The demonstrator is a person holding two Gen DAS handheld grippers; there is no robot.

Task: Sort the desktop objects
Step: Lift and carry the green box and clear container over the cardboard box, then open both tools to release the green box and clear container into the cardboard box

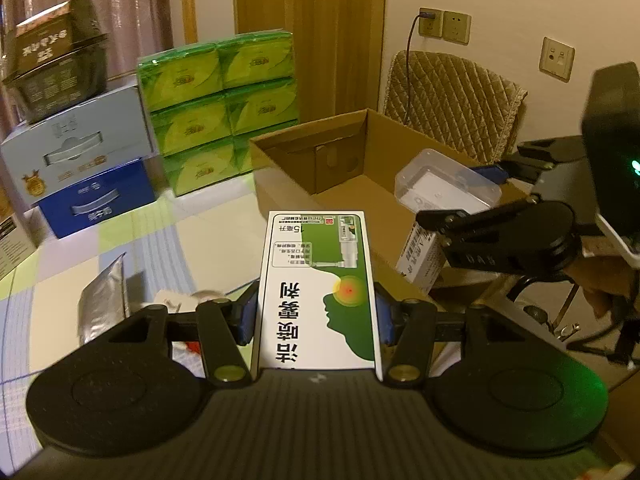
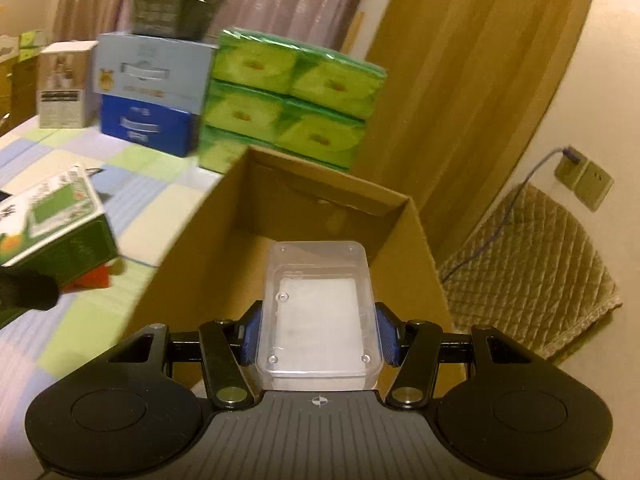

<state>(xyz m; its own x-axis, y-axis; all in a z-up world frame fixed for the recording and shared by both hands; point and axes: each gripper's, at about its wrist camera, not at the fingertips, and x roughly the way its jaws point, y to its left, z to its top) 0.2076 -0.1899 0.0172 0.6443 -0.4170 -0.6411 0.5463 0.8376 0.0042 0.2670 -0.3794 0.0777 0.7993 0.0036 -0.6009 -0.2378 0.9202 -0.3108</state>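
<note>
While the left gripper (image 1: 316, 316) holds one green-and-white medicine box (image 1: 318, 288) clamped between its jaws above the table (image 1: 120, 248), the right gripper (image 2: 320, 334) grips one clear plastic case (image 2: 320, 312) over the single open cardboard box (image 2: 332, 208). One small white carton (image 1: 420, 256) leans against the cardboard box's outer wall. Behind stand two blue boxes (image 1: 96, 200) and one stack of green tissue packs (image 1: 220, 108).

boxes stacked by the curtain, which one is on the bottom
The dark blue box sits lowest, resting on the checked cloth, with the pale blue box on it and the black carton on top.
</note>
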